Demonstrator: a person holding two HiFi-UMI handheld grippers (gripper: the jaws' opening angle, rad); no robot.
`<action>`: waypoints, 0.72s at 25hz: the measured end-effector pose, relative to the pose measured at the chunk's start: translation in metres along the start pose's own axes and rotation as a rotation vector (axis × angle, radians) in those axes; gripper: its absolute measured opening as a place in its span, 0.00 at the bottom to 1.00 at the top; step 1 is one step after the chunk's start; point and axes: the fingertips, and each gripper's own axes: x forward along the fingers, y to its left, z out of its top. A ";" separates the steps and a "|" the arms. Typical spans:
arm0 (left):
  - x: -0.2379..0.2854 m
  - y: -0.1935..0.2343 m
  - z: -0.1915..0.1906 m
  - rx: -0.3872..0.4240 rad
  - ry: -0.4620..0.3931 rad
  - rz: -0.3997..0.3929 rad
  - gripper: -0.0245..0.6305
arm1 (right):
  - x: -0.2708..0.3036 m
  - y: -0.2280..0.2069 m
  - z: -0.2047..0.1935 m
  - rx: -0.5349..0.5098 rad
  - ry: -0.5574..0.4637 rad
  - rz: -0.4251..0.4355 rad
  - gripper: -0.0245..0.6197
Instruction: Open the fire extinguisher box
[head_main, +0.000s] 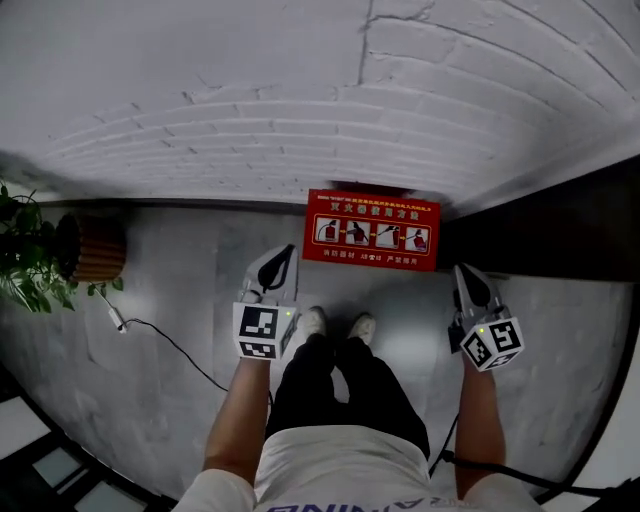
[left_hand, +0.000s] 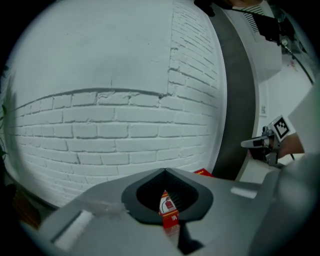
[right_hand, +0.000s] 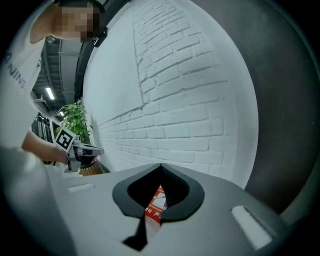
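The red fire extinguisher box (head_main: 372, 230) stands on the floor against the white brick wall, its lid with white pictograms facing up and closed. My left gripper (head_main: 288, 251) hovers just left of the box's near left corner, jaws shut and empty. My right gripper (head_main: 461, 269) hangs off the box's near right corner, also shut with nothing held. In the left gripper view a strip of the red box (left_hand: 169, 210) shows through the hollow behind the shut tips of the left gripper (left_hand: 165, 171). The right gripper view shows the box (right_hand: 156, 202) the same way behind the right gripper's (right_hand: 161, 166) shut tips.
A potted plant (head_main: 25, 255) in a brown ribbed pot (head_main: 92, 248) stands at the left by the wall. A thin cable (head_main: 160, 335) runs across the grey floor. A dark panel (head_main: 545, 225) adjoins the box on the right. The person's shoes (head_main: 335, 325) stand close before the box.
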 end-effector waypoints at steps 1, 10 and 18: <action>0.004 0.002 -0.013 0.002 0.014 -0.001 0.05 | 0.007 0.002 -0.011 -0.002 0.012 0.013 0.04; 0.045 0.008 -0.127 -0.022 0.066 0.015 0.05 | 0.045 -0.010 -0.100 0.016 0.029 0.042 0.04; 0.064 0.011 -0.200 -0.033 0.114 0.001 0.05 | 0.051 -0.012 -0.167 0.036 0.048 0.026 0.04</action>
